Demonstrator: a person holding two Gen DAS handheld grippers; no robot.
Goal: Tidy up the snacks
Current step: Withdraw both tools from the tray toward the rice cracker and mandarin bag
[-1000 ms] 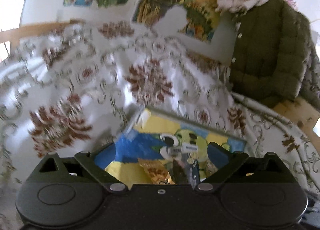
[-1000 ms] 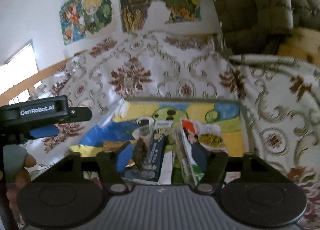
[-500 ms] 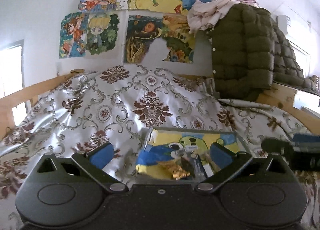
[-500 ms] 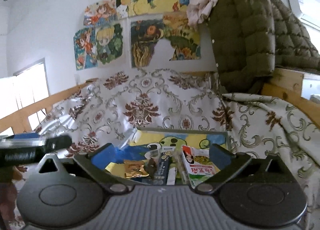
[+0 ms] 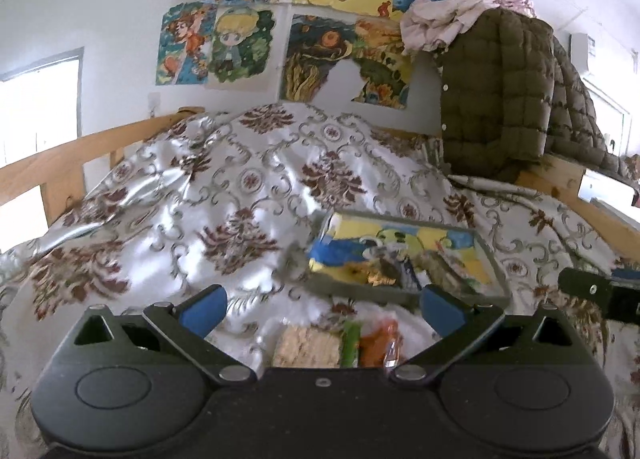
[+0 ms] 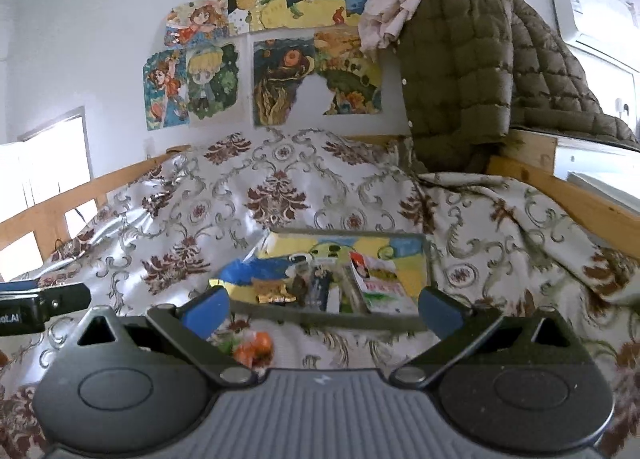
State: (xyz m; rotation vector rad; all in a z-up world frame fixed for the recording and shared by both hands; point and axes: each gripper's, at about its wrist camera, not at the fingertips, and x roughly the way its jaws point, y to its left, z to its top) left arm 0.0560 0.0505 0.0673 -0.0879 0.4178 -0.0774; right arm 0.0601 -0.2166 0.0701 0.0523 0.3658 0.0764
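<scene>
On left gripper (image 6: 44, 301): "LAI".

I count one tray (image 6: 320, 318) on the bedspread (image 6: 280, 195), and inside it I can make out four snack packets: a gold one (image 6: 272, 293) at the left, a dark brown one (image 6: 300, 287), a dark blue one (image 6: 322, 285) and a red-and-white one (image 6: 378, 283) at the right. On the near side of the tray, outside it, lie two more snacks: one pale cracker pack (image 5: 306, 347) and one orange-and-green pack (image 5: 370, 345). My two grippers, the left gripper (image 5: 322, 309) and the right gripper (image 6: 323, 309), each show two blue pads spread wide apart, and on the far side hangs one olive padded jacket (image 6: 464, 71) beside about seven drawings (image 6: 280, 59) on the wall.
</scene>
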